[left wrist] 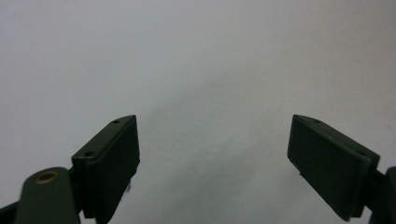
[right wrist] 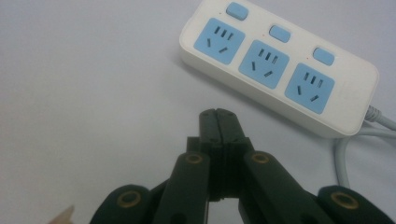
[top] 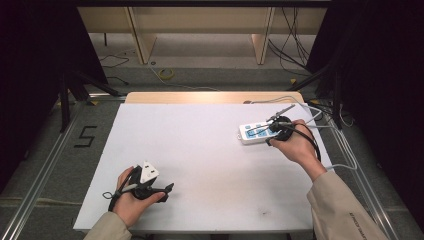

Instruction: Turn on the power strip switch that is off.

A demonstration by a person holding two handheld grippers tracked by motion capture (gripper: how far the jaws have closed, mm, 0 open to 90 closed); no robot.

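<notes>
From the high view, a white surface [top: 200, 165] carries a white power strip [top: 257, 133] near its far right part, its grey cord [top: 300, 102] running off toward the right edge. The right hand [top: 295, 145] holds the right hand-held gripper [top: 282, 114] just over the strip's right end. The left hand [top: 131, 197] rests at the near left part of the surface, holding the left hand-held gripper [top: 167, 190], which carries a grey three-cornered plate [top: 148, 172] on top. The two grippers are well apart. A "5" mark [top: 86, 136] shows on the floor to the left of the surface.

In the left gripper view, the left hand-held gripper [left wrist: 215, 154] has its jaws spread wide, with bare white surface [left wrist: 201, 70] between and beyond them and nothing held.

In the right gripper view, the right hand-held gripper [right wrist: 217, 122] has its jaws pressed together, pinching nothing. The power strip [right wrist: 275, 65] lies just beyond the tips, set at a slant, showing three blue sockets and three blue switches. Its cord [right wrist: 348, 154] leaves the end at the right of the view and curls back across the surface [right wrist: 84, 93].
</notes>
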